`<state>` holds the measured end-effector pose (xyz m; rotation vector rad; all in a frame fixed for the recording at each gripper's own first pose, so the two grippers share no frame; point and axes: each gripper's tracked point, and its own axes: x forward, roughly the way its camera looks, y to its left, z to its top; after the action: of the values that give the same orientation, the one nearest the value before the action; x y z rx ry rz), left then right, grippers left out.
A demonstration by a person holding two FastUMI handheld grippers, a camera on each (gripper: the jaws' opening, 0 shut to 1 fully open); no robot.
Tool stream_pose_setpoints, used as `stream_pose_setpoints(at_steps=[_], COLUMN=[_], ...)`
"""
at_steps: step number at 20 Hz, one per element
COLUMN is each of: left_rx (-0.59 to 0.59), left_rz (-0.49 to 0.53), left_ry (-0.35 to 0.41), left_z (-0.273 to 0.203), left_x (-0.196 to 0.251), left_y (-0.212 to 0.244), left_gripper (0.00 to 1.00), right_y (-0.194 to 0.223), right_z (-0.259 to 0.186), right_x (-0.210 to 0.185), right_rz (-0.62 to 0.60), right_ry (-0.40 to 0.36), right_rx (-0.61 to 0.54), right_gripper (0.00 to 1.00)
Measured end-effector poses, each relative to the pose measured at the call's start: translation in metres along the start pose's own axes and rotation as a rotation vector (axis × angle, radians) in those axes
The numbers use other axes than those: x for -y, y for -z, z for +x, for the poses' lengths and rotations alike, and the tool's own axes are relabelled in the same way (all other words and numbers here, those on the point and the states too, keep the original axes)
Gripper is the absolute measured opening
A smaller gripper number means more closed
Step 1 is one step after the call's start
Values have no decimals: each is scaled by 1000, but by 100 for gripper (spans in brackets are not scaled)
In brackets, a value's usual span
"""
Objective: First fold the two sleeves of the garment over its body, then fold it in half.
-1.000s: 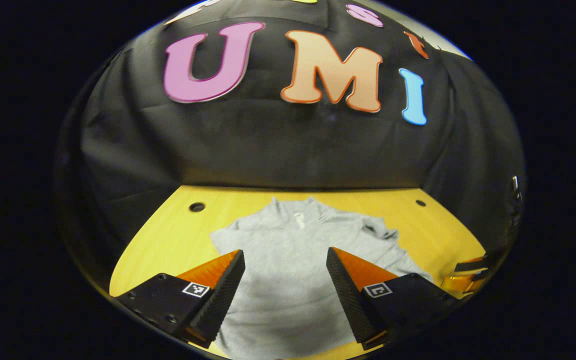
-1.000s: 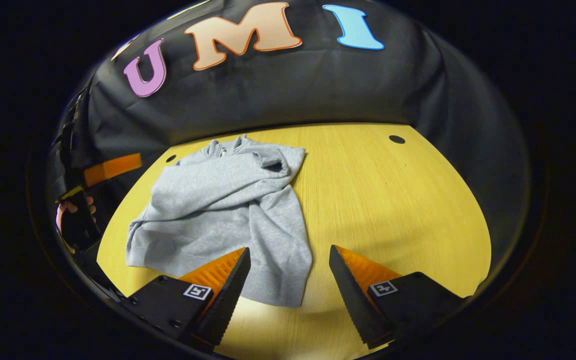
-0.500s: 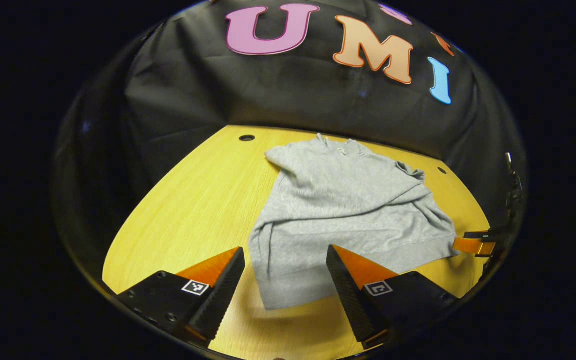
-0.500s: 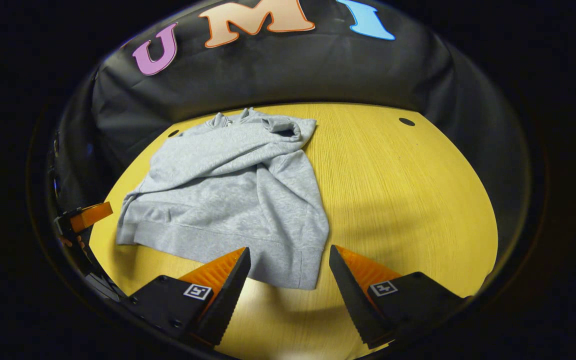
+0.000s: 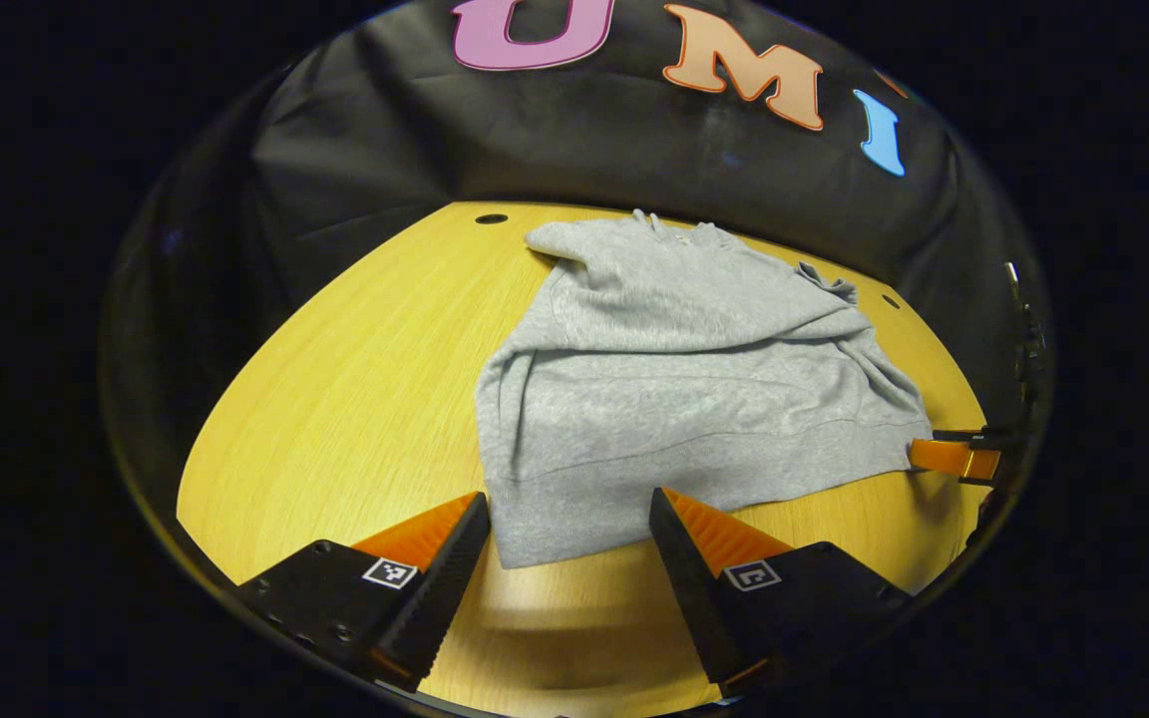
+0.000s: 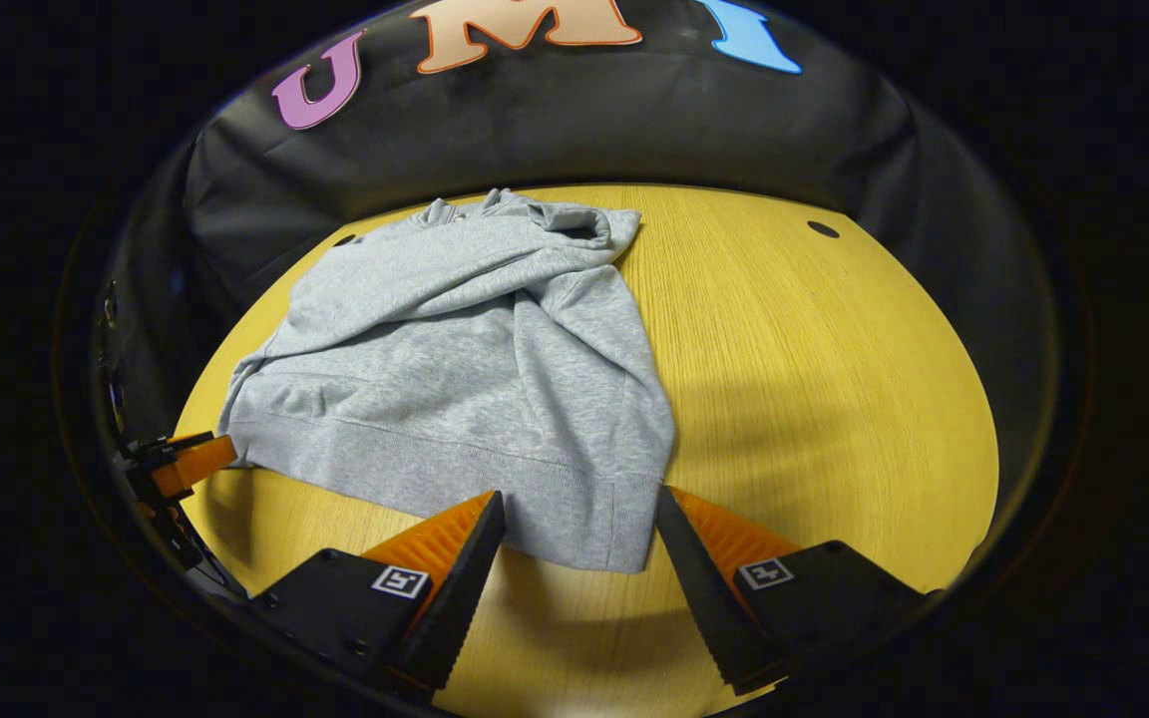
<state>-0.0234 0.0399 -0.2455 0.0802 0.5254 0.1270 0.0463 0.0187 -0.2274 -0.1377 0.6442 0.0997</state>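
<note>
A grey sweatshirt lies on the yellow wooden table, sleeves laid across its body, collar toward the back wall. My left gripper is open just short of the hem's left corner, which reaches in between its fingers. In the right gripper view the same sweatshirt has its right hem corner between the fingers of my right gripper, also open. The right gripper shows at the far right edge of the left gripper view, at the hem's other corner. The left gripper appears at the left edge of the right gripper view.
Small round holes mark the table's back corners. Black cloth wall closes the back and sides. Bare tabletop extends to the right of the sweatshirt, and more to its left.
Both grippers have dropped and moved in toward the sweatshirt's near hem. Each hem corner now lies between a gripper's open fingers. The garment itself has not shifted.
</note>
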Motion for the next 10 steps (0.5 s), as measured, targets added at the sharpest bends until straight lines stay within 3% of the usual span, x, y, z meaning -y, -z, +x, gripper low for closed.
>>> stream_pose_setpoints(at_steps=[2, 5, 6, 9, 10], left_rx=[4, 13, 13, 15, 22], left_rz=[7, 33, 37, 24, 15], left_ry=[-12, -10, -9, 1, 9], left_z=[3, 5, 5, 7, 9], left_x=[0, 4, 4, 6, 8], left_y=[0, 0, 1, -2, -3], left_gripper=[95, 95, 93, 83, 74], right_y=[-1, -1, -1, -2, -1], right_z=[0, 1, 1, 2, 2], right_x=[2, 4, 4, 5, 2], right_rz=[-10, -16, -7, 13, 24], right_ry=[6, 7, 9, -4, -19], right_rx=[2, 4, 1, -7, -16], right_gripper=[96, 89, 85, 61, 56])
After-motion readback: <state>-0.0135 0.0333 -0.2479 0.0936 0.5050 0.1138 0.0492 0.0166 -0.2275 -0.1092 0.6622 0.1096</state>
